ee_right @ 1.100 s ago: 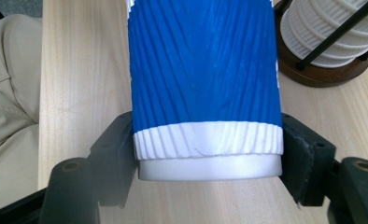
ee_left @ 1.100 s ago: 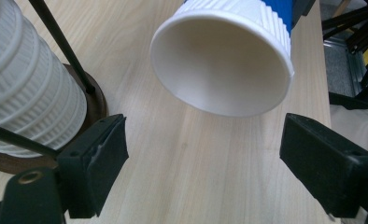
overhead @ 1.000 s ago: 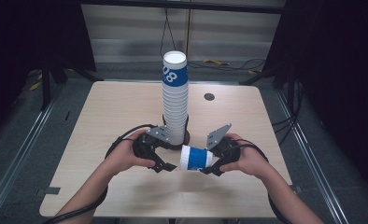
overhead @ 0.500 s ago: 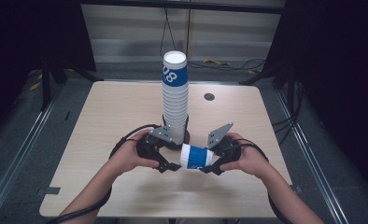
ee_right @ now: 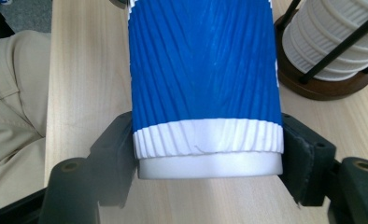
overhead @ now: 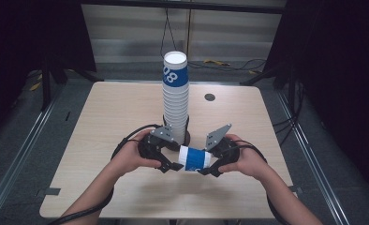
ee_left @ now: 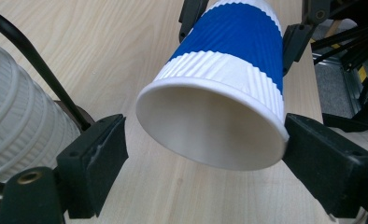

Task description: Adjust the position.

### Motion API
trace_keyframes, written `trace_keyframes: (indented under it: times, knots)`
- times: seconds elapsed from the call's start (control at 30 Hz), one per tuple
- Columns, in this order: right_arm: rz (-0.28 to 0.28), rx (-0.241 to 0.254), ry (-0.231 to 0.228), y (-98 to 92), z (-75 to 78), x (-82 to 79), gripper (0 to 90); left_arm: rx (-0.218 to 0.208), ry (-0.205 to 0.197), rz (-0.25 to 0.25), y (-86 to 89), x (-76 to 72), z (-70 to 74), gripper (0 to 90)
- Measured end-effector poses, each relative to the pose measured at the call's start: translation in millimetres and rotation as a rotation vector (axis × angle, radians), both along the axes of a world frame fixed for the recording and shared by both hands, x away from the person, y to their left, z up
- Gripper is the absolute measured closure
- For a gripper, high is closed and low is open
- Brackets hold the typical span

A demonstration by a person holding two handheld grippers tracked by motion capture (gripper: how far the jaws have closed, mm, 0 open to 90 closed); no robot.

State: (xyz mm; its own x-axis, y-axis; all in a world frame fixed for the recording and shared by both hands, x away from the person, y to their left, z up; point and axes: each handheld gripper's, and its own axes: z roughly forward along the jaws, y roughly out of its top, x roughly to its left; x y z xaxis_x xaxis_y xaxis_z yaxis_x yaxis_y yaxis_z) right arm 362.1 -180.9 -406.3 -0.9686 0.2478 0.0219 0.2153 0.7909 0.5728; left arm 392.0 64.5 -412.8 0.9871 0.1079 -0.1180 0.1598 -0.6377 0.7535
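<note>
Dark curtains and grey floor surround a pale wooden worktop [overhead: 107, 117] with rounded corners. At its left, a person's left hand [overhead: 129, 159] holds the left gripper [overhead: 173, 165], which points toward the middle of the worktop. In the left gripper view its jaws stand wide, one on each side of the open mouth of a ribbed white paper cup with a broad blue band [ee_left: 229, 88]; the right-hand jaw seems to lie against the rim, the left-hand one stands clear of it, so this gripper is open and does not clamp the cup. Behind the left gripper, near the middle of the worktop, a tall stack of ribbed white paper cups [overhead: 175, 101], the top one printed blue, stands upright on a dark round base [ee_right: 320, 86]. The single cup lies on its side just above the worktop, between the two grippers, its mouth toward the left gripper. Its base end sits in the right gripper [overhead: 206, 168], whose jaws are closed on the cup, pressing both sides just above the bottom rim in the right gripper view. The right hand [overhead: 246, 159] holds that gripper. Farther back on the right, a small dark round disc [overhead: 210, 97] lies in the worktop.
</note>
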Motion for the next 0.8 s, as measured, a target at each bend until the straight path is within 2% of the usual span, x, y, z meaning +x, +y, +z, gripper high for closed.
trace_keyframes:
  times: [0.1,0.13,0.43,0.6,0.8]
  knots:
    - [0.002,0.003,-0.006,0.6,0.0,0.1,29.3,-0.007,0.008,0.007,-0.1,-0.8,-2.1,14.3]
    - [0.003,0.006,-0.002,0.9,0.0,-0.4,29.3,0.003,0.002,-0.004,0.3,0.0,-1.9,13.9]
    - [0.006,0.030,-0.004,-0.9,-0.1,-1.0,29.3,-0.005,-0.001,-0.003,-0.6,-1.8,-6.4,10.7]
    - [0.006,0.056,-0.006,-1.1,0.2,-1.2,29.4,-0.021,0.010,-0.015,-2.7,-2.0,-7.7,10.1]
    - [0.010,0.061,-0.008,-0.9,1.4,-2.2,29.4,-0.020,0.018,-0.025,-4.0,-2.0,-8.7,9.3]
